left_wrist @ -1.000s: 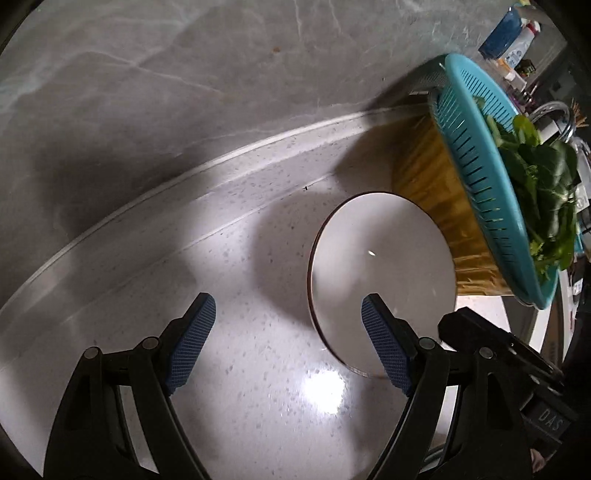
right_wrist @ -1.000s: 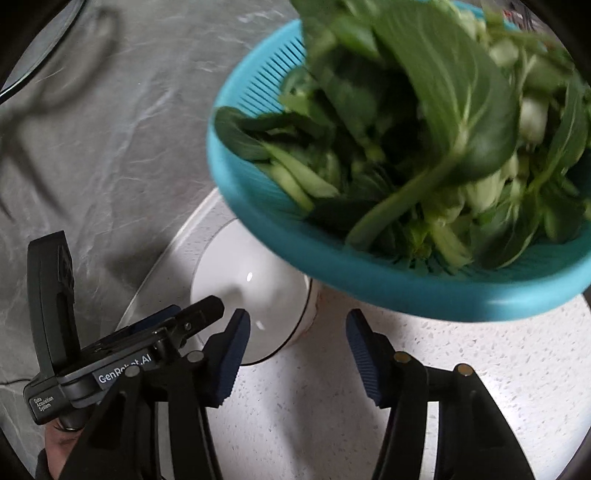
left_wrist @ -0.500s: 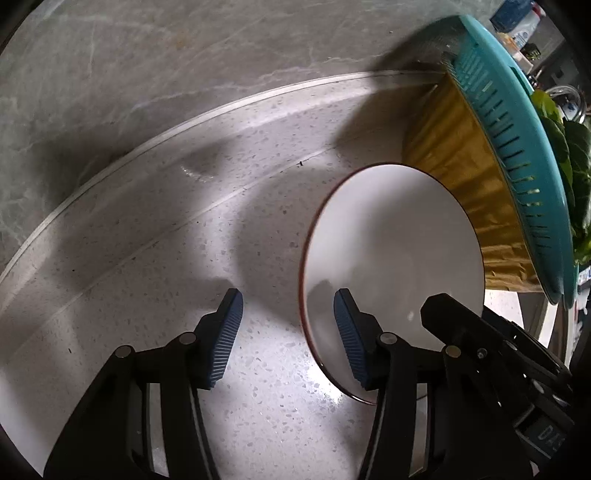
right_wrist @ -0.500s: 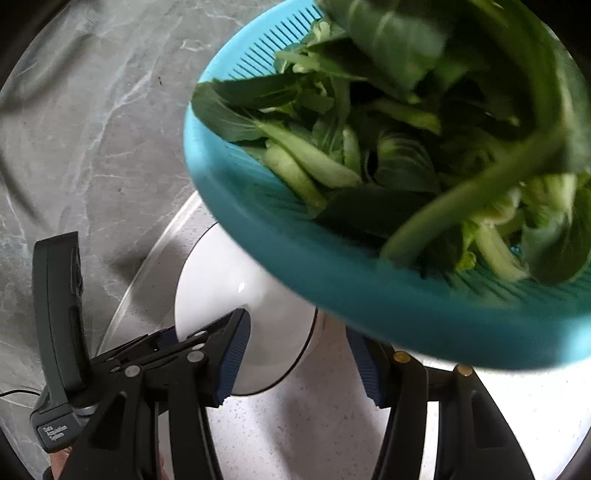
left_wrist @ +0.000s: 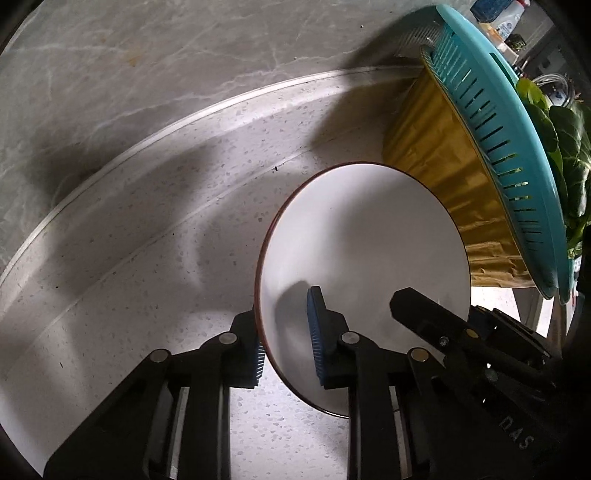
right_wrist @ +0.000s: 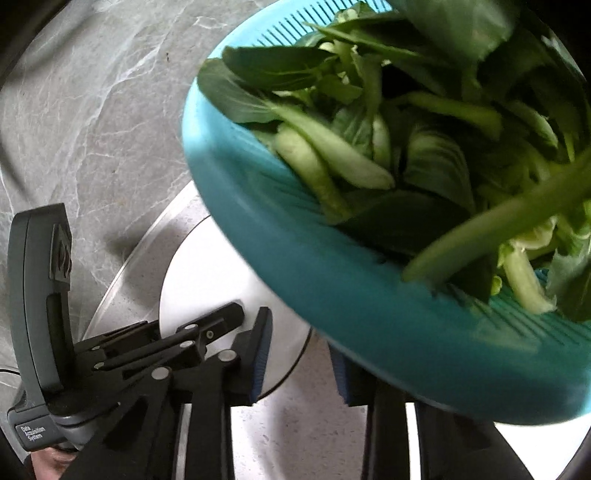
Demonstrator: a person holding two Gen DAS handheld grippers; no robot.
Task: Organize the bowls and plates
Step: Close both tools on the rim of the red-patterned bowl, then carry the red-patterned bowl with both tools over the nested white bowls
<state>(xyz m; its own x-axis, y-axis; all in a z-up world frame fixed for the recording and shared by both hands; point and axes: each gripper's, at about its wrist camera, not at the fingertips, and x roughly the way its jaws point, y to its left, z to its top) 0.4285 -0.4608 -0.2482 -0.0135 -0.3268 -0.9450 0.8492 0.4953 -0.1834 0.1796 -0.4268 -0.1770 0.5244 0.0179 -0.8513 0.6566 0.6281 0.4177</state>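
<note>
A white bowl with a thin brown rim stands on the speckled counter, close beside a teal colander. My left gripper straddles the bowl's near-left rim, one blue pad outside and one on the inner wall. Its jaws are closing and press on the rim. In the right wrist view the same bowl shows half hidden under the colander. My right gripper straddles its opposite rim. Those jaws are closing too, with a strip of counter still showing between the rim and the outer pad. The right tool's black fingers reach over the bowl.
The teal colander, full of leafy greens, sits in a golden basin and overhangs the bowl. A grey marble wall rises behind the counter. Bottles stand at the far right.
Both grippers came down onto the bowl. The left jaws narrowed from wide apart to pinching the rim. The right jaws narrowed around the other side.
</note>
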